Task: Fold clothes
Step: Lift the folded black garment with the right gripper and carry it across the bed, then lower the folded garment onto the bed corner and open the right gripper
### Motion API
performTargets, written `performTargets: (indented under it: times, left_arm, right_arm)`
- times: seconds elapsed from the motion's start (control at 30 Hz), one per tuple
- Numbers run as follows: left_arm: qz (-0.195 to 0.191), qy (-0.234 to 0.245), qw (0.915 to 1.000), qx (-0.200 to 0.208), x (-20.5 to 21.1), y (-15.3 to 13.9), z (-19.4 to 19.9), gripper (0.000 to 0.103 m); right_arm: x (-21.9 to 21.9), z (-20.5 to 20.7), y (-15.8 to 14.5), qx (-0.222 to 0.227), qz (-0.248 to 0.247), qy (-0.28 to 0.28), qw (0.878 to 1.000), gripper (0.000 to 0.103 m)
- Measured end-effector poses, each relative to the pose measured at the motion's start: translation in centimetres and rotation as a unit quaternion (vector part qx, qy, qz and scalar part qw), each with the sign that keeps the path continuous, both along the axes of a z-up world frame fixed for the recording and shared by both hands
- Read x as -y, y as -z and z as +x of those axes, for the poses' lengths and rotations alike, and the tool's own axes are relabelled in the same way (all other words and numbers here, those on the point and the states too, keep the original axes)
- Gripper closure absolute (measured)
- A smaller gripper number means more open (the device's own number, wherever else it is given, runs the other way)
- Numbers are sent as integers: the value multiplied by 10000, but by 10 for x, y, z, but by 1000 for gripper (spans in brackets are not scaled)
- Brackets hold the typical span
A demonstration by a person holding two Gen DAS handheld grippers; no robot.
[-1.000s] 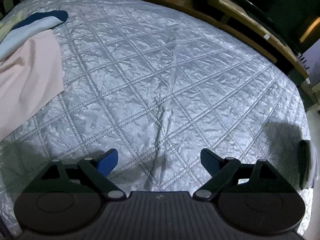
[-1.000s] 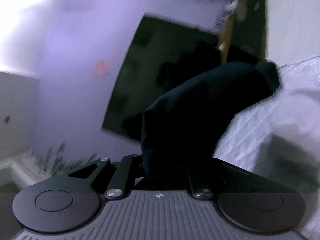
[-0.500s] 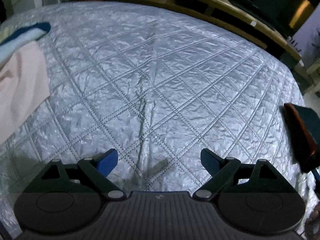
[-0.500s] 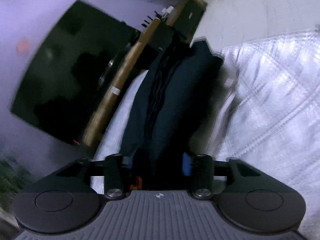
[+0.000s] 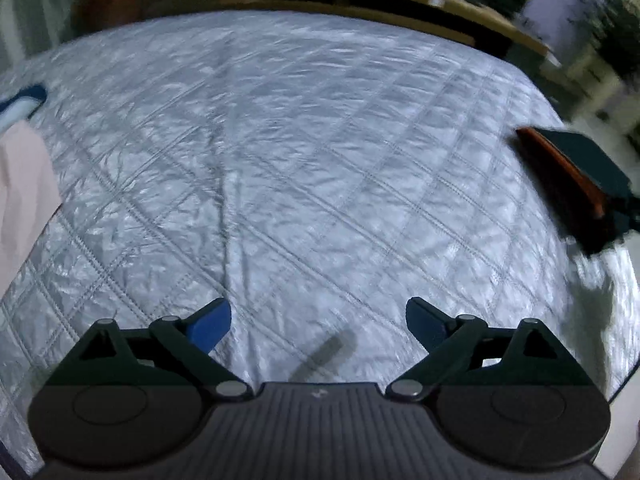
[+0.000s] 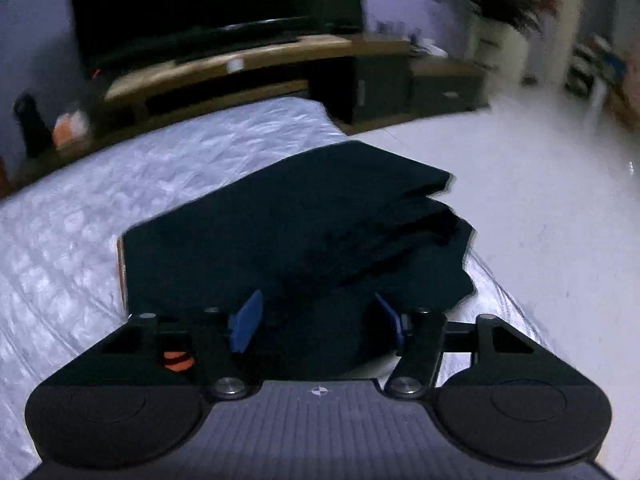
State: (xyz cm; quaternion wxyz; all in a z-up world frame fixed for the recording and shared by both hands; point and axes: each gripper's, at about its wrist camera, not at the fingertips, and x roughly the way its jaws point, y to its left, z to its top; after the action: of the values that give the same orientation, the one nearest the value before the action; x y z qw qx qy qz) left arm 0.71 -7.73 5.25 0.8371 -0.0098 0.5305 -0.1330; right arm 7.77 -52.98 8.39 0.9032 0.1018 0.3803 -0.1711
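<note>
A second ago the dark folded garment hung from the right gripper; now it lies flat on the quilted bed, at its corner toward the floor. The jaws of this gripper have just been opening: they stand apart on both sides of the near edge of the cloth and do not pinch it.

The left gripper has its jaws spread too, with only the quilt between them. In its view the garment sits at 3 o'clock.

I judge that one garment is finished and put aside. The next move calls for going to the unfolded clothes at 9 o'clock; I count at least two pieces there.
</note>
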Motion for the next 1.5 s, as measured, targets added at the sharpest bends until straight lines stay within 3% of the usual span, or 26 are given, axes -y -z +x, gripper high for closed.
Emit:
performTargets:
  times: [0.07,0.13,0.23,0.4,0.43,0.5,0.57,0.73,0.93,1.03,1.2,1.5]
  left_arm:
    - [56,180,9998,45,6,-2,-14,9]
    - [80,306,9995,72,10,-4,-30,9]
    - [25,392,9992,109,10,-9,-59,9]
    - [-93,606,9971,441,-1,-23,-124,10]
    - [-54,663,9963,538,-2,-25,-137,9]
    - [81,795,9943,701,-2,-30,-161,9]
    - [256,943,9917,841,0,-37,-181,9]
    - [56,1199,9873,1037,-7,-55,-225,6]
    - [258,1655,9794,1128,4,-55,-264,6]
    - [182,1617,9797,1169,8,-57,-271,6]
    - [269,1592,9785,1282,11,-58,-280,6]
    - [273,1661,9765,1348,10,-61,-292,5]
  right_arm:
    - [-8,-27,-7,52,18,-21,10000,29]
    - [-22,-58,2,-253,-66,-279,9993,21]
    - [-54,-107,9,-679,121,-135,9975,20]
    - [-87,-183,1,-935,767,528,9913,22]
    - [-96,-194,-6,-857,686,539,9925,24]
    - [-115,-217,-21,-702,521,562,9946,16]
    - [-128,-237,-36,-544,275,640,9961,16]
    - [-149,-287,-40,-224,247,526,9981,16]
    - [-151,-301,-45,-95,224,529,9983,16]
    - [-167,-303,-47,-79,-166,278,9994,16]
    - [-179,-314,-51,-9,-329,31,9995,16]
    - [-175,-351,-60,136,-184,29,9997,15]
